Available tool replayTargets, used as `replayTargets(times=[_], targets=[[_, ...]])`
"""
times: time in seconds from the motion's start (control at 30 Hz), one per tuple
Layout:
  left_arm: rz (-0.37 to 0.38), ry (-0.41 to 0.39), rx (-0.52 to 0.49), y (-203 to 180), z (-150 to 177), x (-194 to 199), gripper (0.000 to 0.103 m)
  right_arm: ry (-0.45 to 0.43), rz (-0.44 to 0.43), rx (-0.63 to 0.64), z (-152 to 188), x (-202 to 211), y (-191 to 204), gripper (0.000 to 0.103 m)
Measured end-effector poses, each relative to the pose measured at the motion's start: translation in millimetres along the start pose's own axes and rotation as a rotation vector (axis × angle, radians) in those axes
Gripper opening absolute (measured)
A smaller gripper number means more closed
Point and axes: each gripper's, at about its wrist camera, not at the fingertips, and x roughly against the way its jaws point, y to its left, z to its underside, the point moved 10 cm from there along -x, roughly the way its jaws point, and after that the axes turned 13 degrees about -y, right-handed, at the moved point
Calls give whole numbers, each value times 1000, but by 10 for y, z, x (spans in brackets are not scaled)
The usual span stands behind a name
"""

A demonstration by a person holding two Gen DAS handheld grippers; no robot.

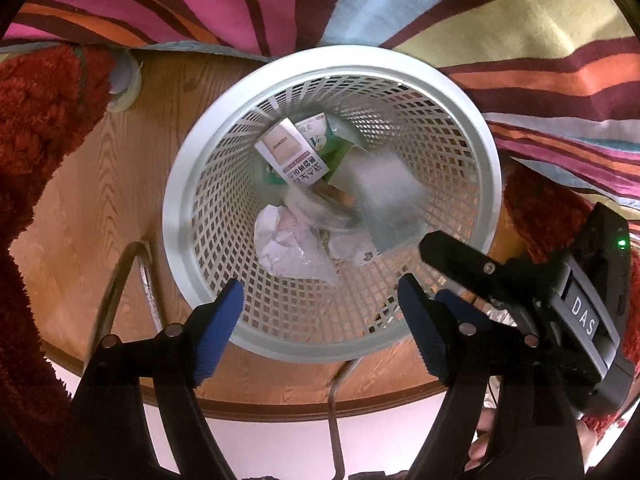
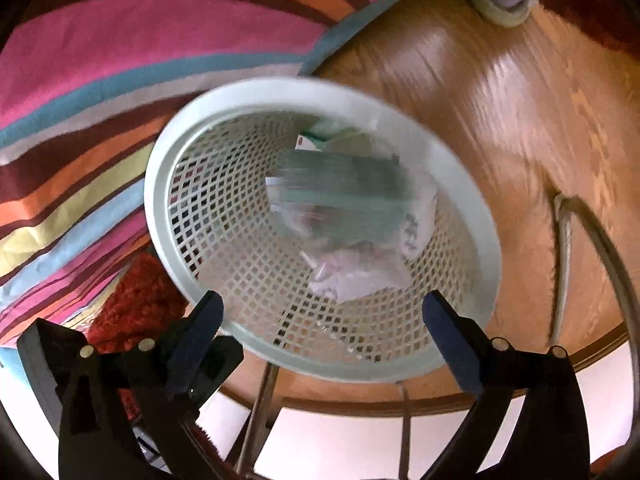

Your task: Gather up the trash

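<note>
A white mesh waste basket (image 1: pixel 180 184) stands on the wooden floor, seen from above in both views (image 2: pixel 160 200). It holds a printed carton (image 1: pixel 290 152), a green-and-white pack (image 1: pixel 320 136), crumpled white paper (image 1: pixel 288 244) and clear plastic. A blurred greenish-grey flat item (image 1: pixel 390 196) is in mid-air inside the basket (image 2: pixel 340 188). My left gripper (image 1: pixel 320 324) is open and empty above the basket's near rim. My right gripper (image 2: pixel 322 336) is open and empty over the rim too; it shows in the left wrist view (image 1: pixel 448 272) at the right.
A striped bedcover (image 1: pixel 540 20) hangs beside the basket. A red shaggy rug (image 1: pixel 40 120) lies on the wooden floor (image 2: pixel 520 100). Metal chair legs (image 1: pixel 120 280) and a curved wooden edge (image 1: pixel 280 408) lie below me. A slipper (image 2: pixel 500 0) sits far off.
</note>
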Motion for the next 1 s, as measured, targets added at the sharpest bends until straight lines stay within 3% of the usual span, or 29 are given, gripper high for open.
replayTargets(times=[0.1, 0.47, 0.67, 0.83, 1.0], targets=[[-5, 1, -1, -8, 4, -11, 82, -13, 15, 8, -27, 12, -22, 95], [-17, -61, -22, 30, -66, 129, 82, -63, 77, 122, -102, 113, -14, 95], [-25, -144, -69, -52, -125, 326, 82, -129, 82, 177, -164, 297, 17, 95], [-25, -243, -107, -127, -206, 605, 82, -200, 7, 150, -200, 606, 85, 95], [-35, -337, -150, -189, -263, 852, 82, -305, -14, 219, -236, 945, 204, 95]])
